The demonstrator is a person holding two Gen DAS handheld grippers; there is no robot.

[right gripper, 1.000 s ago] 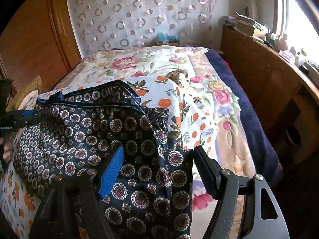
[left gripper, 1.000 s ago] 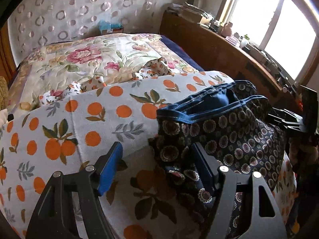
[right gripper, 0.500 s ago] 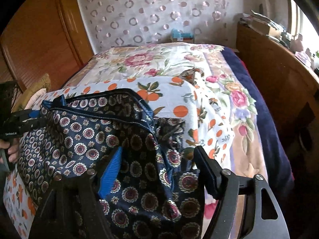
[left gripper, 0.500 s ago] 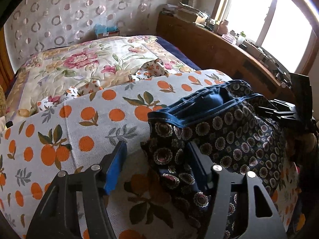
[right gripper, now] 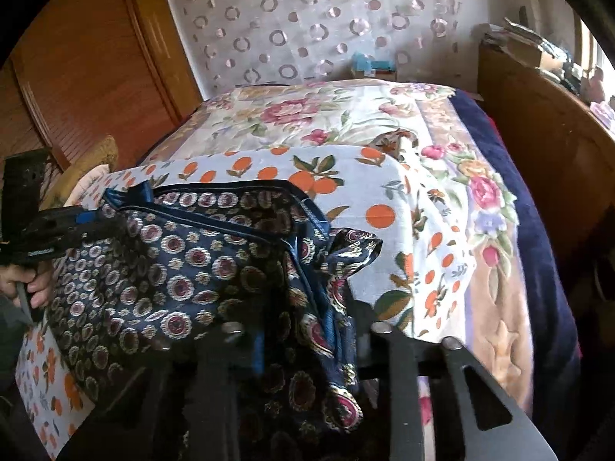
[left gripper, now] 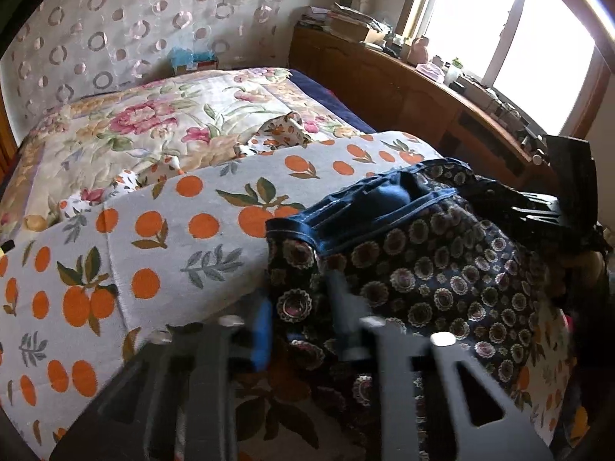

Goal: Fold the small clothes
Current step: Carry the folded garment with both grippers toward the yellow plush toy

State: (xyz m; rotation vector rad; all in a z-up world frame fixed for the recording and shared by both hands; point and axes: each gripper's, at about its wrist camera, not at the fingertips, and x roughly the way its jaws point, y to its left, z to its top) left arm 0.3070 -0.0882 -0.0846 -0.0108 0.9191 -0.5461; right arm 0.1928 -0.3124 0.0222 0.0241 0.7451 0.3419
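Between the blurred fingers of the left claw (left gripper: 303,330), whose jaws are closing on it, sits one lower corner of the dark navy, medallion-printed cloth garment (left gripper: 442,269). The right claw (right gripper: 307,342), also closing, pinches the opposite corner. Its blue-trimmed waistband runs crosswise beyond both, over the orange-print blanket (left gripper: 173,253) on the bed.

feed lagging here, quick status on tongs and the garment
Left tongs and right tongs closing, dark floral garment between both pairs. Garment bunched on orange-print cover. Nothing in the way.
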